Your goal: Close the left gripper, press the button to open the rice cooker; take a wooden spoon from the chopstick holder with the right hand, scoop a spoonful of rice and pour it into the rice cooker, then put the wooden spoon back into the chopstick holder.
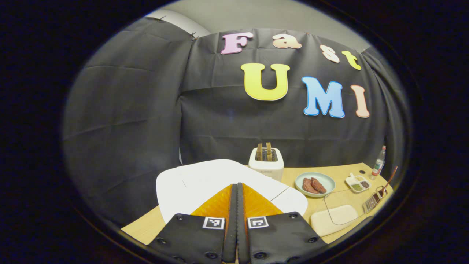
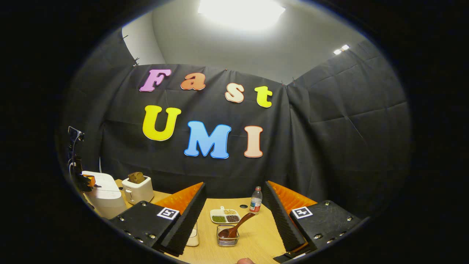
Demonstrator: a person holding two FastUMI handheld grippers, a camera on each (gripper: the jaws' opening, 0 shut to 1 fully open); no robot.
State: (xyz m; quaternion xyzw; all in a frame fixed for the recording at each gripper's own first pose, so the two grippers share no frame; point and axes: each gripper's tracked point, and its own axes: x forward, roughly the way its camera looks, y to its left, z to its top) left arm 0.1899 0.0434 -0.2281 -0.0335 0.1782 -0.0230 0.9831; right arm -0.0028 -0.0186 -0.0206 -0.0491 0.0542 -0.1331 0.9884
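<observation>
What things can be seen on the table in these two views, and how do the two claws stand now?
rice cooker: one, white, lid down, left end of the table
toaster: one, white, bread slices in its slots, behind the rice cooker
plate: one, pale green, reddish-brown food on it, right of the toaster
divided dish: one, white, green, dark and pale grains in its sections, mid table
bottle: one, clear, red cap, at the table's back edge
chopstick holder: one, clear, in front of the divided dish
wooden spoon: one, brown, leaning in the chopstick holder
table: one, light wood
left claw: shut, over the rice cooker
right claw: open, facing the chopstick holder
</observation>
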